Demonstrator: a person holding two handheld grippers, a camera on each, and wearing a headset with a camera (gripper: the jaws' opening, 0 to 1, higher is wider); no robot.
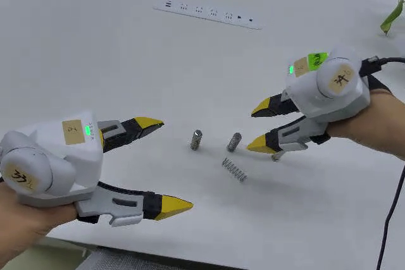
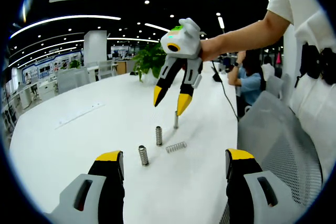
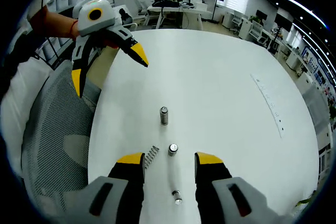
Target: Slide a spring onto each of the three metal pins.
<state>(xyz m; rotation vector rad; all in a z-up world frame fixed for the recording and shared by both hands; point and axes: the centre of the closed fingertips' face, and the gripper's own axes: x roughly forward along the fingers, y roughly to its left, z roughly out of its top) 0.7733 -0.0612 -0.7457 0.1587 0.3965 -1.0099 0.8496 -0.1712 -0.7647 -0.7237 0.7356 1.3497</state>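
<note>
The white table (image 1: pixel 126 42) is the workbench, and the work sits near its middle, where both hands can reach it. The left gripper (image 1: pixel 172 163) hovers low by the near edge with its jaws wide apart and nothing between them. It points toward the row of pins, seemingly ready to help. The right gripper (image 1: pixel 252 131) hangs over the other end of the row, its jaws likewise spread and empty. In the right gripper view the bare pin (image 3: pixel 177 198) stands between its jaws, which suggests it is lined up on the one pin left to fill. A strip (image 1: pixel 209 13) of sockets lies well apart at the back, out of the way. The loose spring (image 1: pixel 233 169) lies flat on the table just beside the middle pin (image 1: pixel 234 141), on the person's side, handy for a pick. The left pin (image 1: pixel 196 139) and the middle pin stand upright, each already wearing a spring, so I judge two of three done. The next move calls for pinching the loose spring and bringing its bore over the bare pin's tip.
</note>
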